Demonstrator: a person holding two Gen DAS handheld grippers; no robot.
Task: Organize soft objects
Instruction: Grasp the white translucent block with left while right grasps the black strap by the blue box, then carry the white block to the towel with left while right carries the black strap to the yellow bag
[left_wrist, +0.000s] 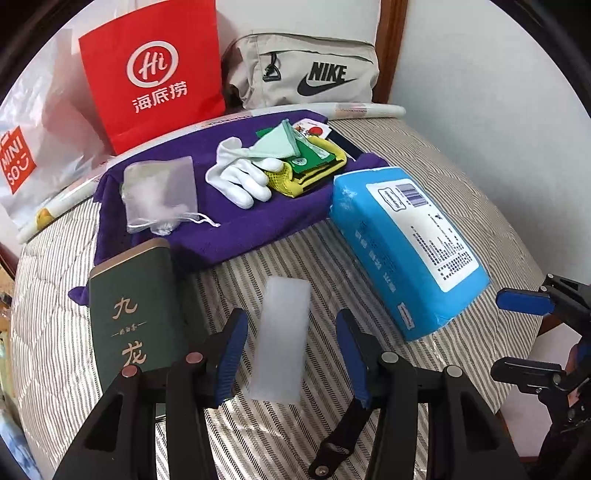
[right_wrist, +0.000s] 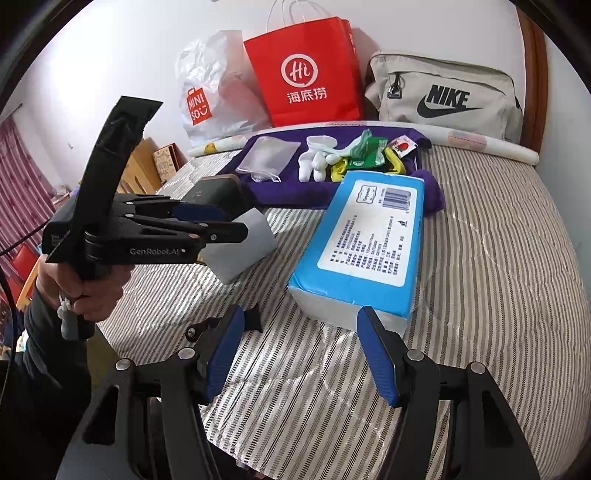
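**Organizing partway: two soft items off the towel**

On purple towel (left_wrist: 236, 229): mesh pouch, white gloves, cloths. Near its front edge: white foam block (left_wrist: 280, 339) between left gripper (left_wrist: 291, 354) pads, apart, no contact visible. Right gripper (right_wrist: 301, 354) apart, empty, just short of blue tissue pack (right_wrist: 362, 240).

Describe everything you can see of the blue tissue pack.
The blue tissue pack is a soft rectangular block in shiny plastic wrap, lying flat and angled on the striped bedcover. A white label with barcode and small print faces up. Its near end shows white. Its far end meets the purple cloth. Neither gripper touches it.
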